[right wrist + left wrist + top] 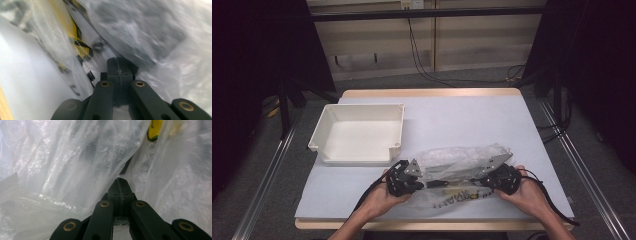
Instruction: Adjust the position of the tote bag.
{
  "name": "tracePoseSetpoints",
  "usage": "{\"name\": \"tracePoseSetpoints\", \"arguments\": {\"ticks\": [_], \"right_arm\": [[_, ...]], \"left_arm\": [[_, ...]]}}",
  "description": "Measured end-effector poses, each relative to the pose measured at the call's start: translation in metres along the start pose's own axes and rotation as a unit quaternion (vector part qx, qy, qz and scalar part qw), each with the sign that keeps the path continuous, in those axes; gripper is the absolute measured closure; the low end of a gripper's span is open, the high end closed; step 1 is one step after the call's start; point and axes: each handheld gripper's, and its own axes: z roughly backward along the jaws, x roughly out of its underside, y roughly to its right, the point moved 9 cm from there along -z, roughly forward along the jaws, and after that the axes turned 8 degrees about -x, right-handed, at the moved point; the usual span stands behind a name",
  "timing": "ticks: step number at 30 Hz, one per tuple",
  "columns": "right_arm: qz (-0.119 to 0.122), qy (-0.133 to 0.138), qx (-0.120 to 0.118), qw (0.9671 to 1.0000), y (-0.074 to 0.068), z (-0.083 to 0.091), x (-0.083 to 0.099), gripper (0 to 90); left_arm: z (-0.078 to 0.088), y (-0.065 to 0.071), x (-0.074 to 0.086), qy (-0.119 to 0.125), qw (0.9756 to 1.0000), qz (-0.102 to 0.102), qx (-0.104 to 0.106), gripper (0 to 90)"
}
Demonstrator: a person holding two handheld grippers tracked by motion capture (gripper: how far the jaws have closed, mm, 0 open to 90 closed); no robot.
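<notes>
A crumpled clear plastic bag [462, 159] with yellow and black print lies near the table's front edge. My left gripper [433, 183] comes at it from the left, and my right gripper [478, 181] from the right, each held in a hand. In the left gripper view the jaws [121, 181] stand closed together with a fold of the bag's film [75, 157] pinched at their tips. The right gripper's jaws [117, 61] are likewise closed on the film [162, 37], beside a yellow printed patch [80, 47].
An empty white plastic bin [362, 106] stands on the left half of the pale table [462, 120]. The table's wooden front edge runs just below the hands. Cables trail from both grippers toward the person.
</notes>
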Motion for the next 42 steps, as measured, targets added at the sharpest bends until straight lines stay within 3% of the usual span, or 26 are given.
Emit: {"name": "tracePoseSetpoints", "arguments": {"ticks": [2, 3, 4, 8, 11, 13, 15, 16, 19, 23, 24, 26, 29, 32, 35, 36, 39, 42], "right_arm": [[-0.014, 0.004, 0.007, 0.9999, 0.01, 0.004, 0.007, 90.0], [-0.014, 0.004, 0.007, 0.9999, 0.01, 0.004, 0.007, 90.0], [-0.012, -0.001, 0.022, 0.9997, 0.013, 0.006, 0.01, 90.0], [-0.004, -0.021, 0.05, 0.9985, 0.012, 0.007, 0.012, 90.0], [-0.004, -0.018, 0.048, 0.9987, 0.014, 0.007, 0.012, 90.0], [-0.006, -0.014, 0.043, 0.999, 0.015, 0.008, 0.012, 90.0], [-0.004, -0.008, 0.048, 0.9988, 0.017, 0.008, 0.01, 90.0], [-0.002, -0.005, 0.045, 0.999, 0.017, 0.008, 0.008, 90.0], [-0.007, 0.011, 0.047, 0.9988, 0.02, 0.013, 0.0, 90.0], [-0.013, 0.021, 0.067, 0.9975, 0.031, 0.021, -0.005, 90.0], [-0.018, 0.021, 0.076, 0.9967, 0.035, 0.022, -0.005, 90.0], [-0.017, 0.022, 0.071, 0.997, 0.036, 0.022, -0.007, 90.0], [-0.027, 0.025, 0.072, 0.9967, 0.039, 0.021, -0.012, 90.0], [-0.015, 0.028, 0.081, 0.9962, 0.045, 0.021, -0.022, 90.0], [-0.031, 0.035, 0.079, 0.9958, 0.056, 0.021, -0.026, 90.0], [-0.036, 0.031, 0.064, 0.9968, 0.061, 0.019, -0.023, 90.0], [-0.049, 0.018, 0.058, 0.9969, 0.07, 0.009, -0.018, 90.0], [-0.047, 0.01, 0.064, 0.9968, 0.072, 0.001, -0.018, 90.0]], "left_arm": [[0.001, -0.001, 0.002, -0.006, 1.0, -0.008, 0.0, 90.0], [0.001, -0.001, 0.003, -0.004, 1.0, -0.005, -0.001, 90.0], [0.001, -0.001, 0.003, -0.002, 1.0, 0.004, -0.001, 90.0], [0.005, -0.003, 0.008, -0.003, 0.9999, 0.004, -0.011, 90.0], [0.008, -0.006, 0.013, 0.0, 0.9998, 0.02, -0.002, 90.0], [0.008, -0.007, 0.013, -0.003, 0.9998, 0.018, -0.004, 90.0], [0.009, -0.008, 0.011, -0.005, 0.9999, 0.008, -0.008, 90.0], [0.009, -0.007, 0.007, 0.003, 0.9997, 0.02, -0.009, 90.0], [0.011, -0.01, -0.002, 0.007, 0.9999, 0.01, -0.008, 90.0], [0.009, -0.015, -0.009, 0.007, 0.9995, 0.005, -0.031, 90.0], [0.009, -0.015, -0.009, 0.003, 0.9997, 0.006, -0.022, 90.0], [0.007, -0.018, -0.01, 0.007, 0.9994, 0.011, -0.031, 90.0], [0.007, -0.02, -0.014, 0.006, 0.9996, 0.012, -0.026, 90.0], [0.005, -0.021, -0.016, 0.005, 0.9994, 0.015, -0.031, 90.0], [0.005, -0.024, -0.01, -0.013, 0.9994, 0.004, -0.03, 90.0], [0.004, -0.024, -0.009, -0.011, 0.9995, 0.01, -0.029, 90.0], [0.001, -0.023, -0.01, -0.011, 0.9993, 0.021, -0.031, 90.0], [-0.002, -0.019, -0.007, -0.026, 0.9993, 0.0, -0.026, 90.0]]}}
